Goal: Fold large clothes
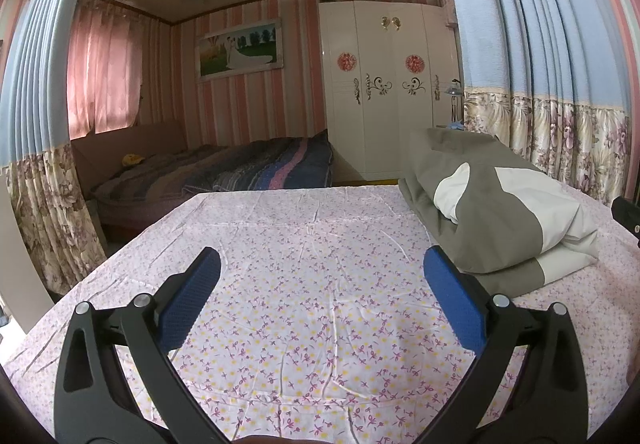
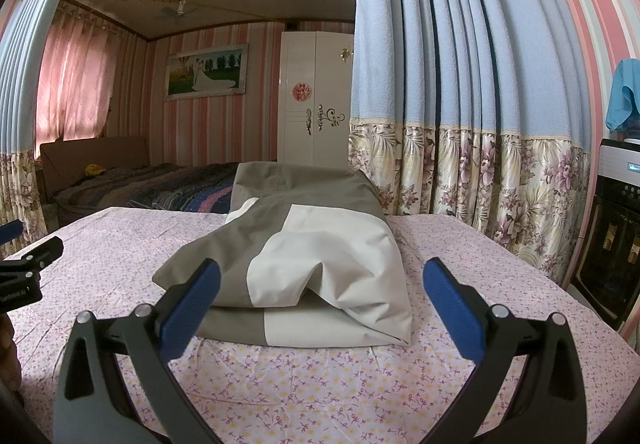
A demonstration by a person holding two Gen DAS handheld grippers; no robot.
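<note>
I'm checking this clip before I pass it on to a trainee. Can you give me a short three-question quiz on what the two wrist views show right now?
1. True or false: the right gripper is clamped on the grey and cream garment.
2. Multiple choice: in the left wrist view, the garment lies (A) between the fingers, (B) ahead and to the right of the left gripper, (C) on the far bed.
3. Fill in: the garment rests on a ____-patterned sheet.

Key: 1 false, both grippers are open and hold nothing. 2 B. 3 floral.
</note>
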